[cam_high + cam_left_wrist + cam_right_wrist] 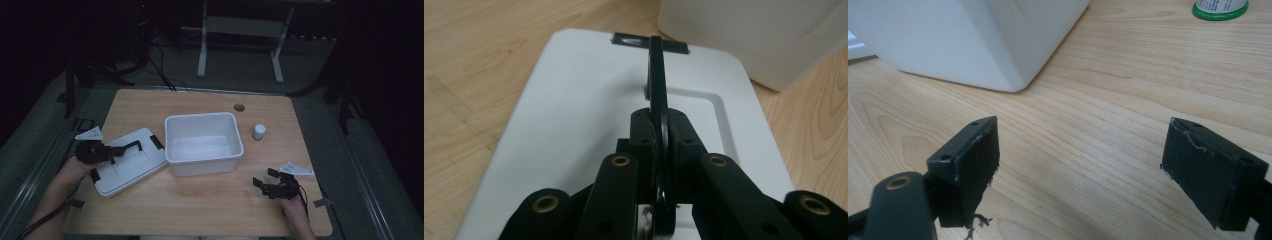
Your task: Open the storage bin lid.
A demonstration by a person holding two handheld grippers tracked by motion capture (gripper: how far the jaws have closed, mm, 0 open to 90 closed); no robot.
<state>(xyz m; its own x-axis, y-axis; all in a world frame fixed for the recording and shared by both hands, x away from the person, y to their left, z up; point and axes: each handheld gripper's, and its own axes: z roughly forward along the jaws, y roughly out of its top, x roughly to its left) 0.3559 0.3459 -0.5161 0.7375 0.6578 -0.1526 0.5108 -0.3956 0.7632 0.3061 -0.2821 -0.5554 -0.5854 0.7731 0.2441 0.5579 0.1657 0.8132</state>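
Right, the table (200, 215), pale wood, carries it all, and at its middle sits the white bin (204, 143), upright and open at the top. Touching the bin's left wall lies the lid (127, 167), flat on the wood and skewed, with a black latch (156, 142) at its far right end, next to the bin. Over on the near left, a hand brings in the left gripper (131, 146), lying across the lid, its grey plate sticking out to the far left. Along its own view, the jaws are pinched tight on the thin black handle (658, 85), a bar standing on edge and running along the lid's middle toward the latch at the far rim. Now the near right: the right gripper (263, 181) sits low above bare wood, well apart from the bin, jaws spread wide with nothing between them; its pads (975, 165) frame the bin's near right corner. Smallest of the lot, the bottle (259, 132), white with a green base, stands upright just right of the bin, apart from it.
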